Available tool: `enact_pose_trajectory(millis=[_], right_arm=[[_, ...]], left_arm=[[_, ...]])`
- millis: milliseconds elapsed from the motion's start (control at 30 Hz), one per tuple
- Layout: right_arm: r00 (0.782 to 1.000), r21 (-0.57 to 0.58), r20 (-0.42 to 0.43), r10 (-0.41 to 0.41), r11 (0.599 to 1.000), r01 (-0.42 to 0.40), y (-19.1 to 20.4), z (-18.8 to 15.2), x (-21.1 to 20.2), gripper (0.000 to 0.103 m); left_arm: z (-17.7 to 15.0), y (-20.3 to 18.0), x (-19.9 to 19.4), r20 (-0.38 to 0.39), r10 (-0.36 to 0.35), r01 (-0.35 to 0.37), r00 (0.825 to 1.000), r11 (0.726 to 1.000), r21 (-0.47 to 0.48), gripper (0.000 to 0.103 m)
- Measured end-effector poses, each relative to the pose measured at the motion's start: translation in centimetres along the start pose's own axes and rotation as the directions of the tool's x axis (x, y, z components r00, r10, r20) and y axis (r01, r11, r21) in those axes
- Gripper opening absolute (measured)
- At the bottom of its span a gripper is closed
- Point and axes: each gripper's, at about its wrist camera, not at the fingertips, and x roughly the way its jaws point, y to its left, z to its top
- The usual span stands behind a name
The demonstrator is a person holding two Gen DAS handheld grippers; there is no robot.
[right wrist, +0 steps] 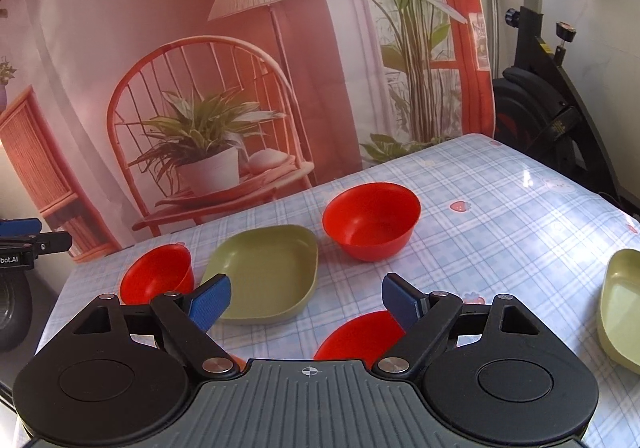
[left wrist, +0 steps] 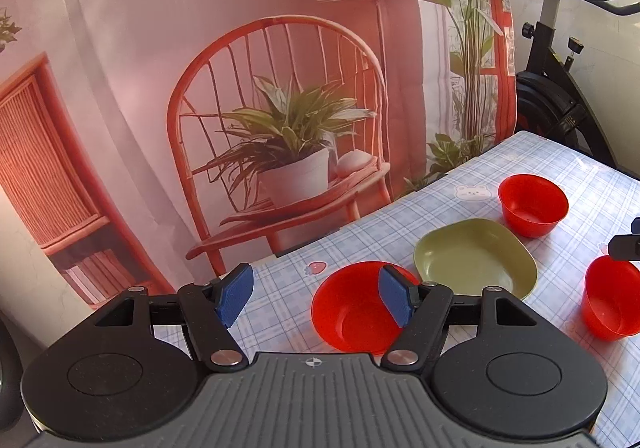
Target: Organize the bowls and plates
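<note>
Both wrist views look low across the counter [left wrist: 400, 232] toward the backdrop; they share the green plate [left wrist: 476, 260] at mid frame.

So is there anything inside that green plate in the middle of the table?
Nothing shows inside the green plate: its bare bottom is visible in both views. The right gripper finger covers a bit of its near rim. What lies under it on the checked tablecloth cannot be seen.

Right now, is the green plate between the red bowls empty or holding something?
Empty: the green plate sits upright, its bare inside showing nothing in it.
</note>
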Motion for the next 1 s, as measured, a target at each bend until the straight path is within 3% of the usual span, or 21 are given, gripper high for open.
enact_pose_trajectory(millis=[100,300,433,600,700,800,867,1000], right_arm=[[1.0,-0.035,-0.023,0.013,0.999,-0.013,2.7,0.7,1.8,0.081],[0.998,-0.131,-0.049,0.045,0.99,-0.051,6.7,2.0,5.9,0.076],[0.998,-0.234,-0.052,0.045,0.971,-0.056,9.6,2.5,9.7,0.065],[0.988,-0.348,-0.145,0.059,0.932,-0.107,12.1,2.7,14.6,0.054],[0.979,-0.355,-0.191,0.072,0.925,-0.137,12.7,2.6,16.4,0.048],[0.968,-0.338,-0.236,0.086,0.927,-0.164,13.0,2.2,17.5,0.041],[0.961,-0.333,-0.26,0.096,0.925,-0.182,13.2,1.6,17.8,0.032],[0.947,-0.325,-0.306,0.095,0.925,-0.198,13.2,0.9,18.3,0.021]], left_arm=[[-1.3,1.7,2.6,-0.011,-0.036,0.035,0.999,0.996,-0.082,0.072],[-3.9,1.7,7.3,-0.045,-0.1,0.094,0.994,0.989,-0.118,0.063],[-4.9,2.3,9.9,-0.059,-0.127,0.117,0.99,0.983,-0.14,0.061],[-5.3,3.1,11.5,-0.064,-0.171,0.157,0.983,0.971,-0.183,0.061],[-5.8,3.3,12.3,-0.076,-0.201,0.181,0.977,0.96,-0.214,0.058],[-6.4,3.0,12.8,-0.101,-0.233,0.207,0.967,0.953,-0.22,0.043],[-6.7,2.7,13.2,-0.112,-0.246,0.217,0.963,0.95,-0.222,0.025],[-7.1,2.6,13.4,-0.113,-0.253,0.219,0.961,0.944,-0.247,0.017]])
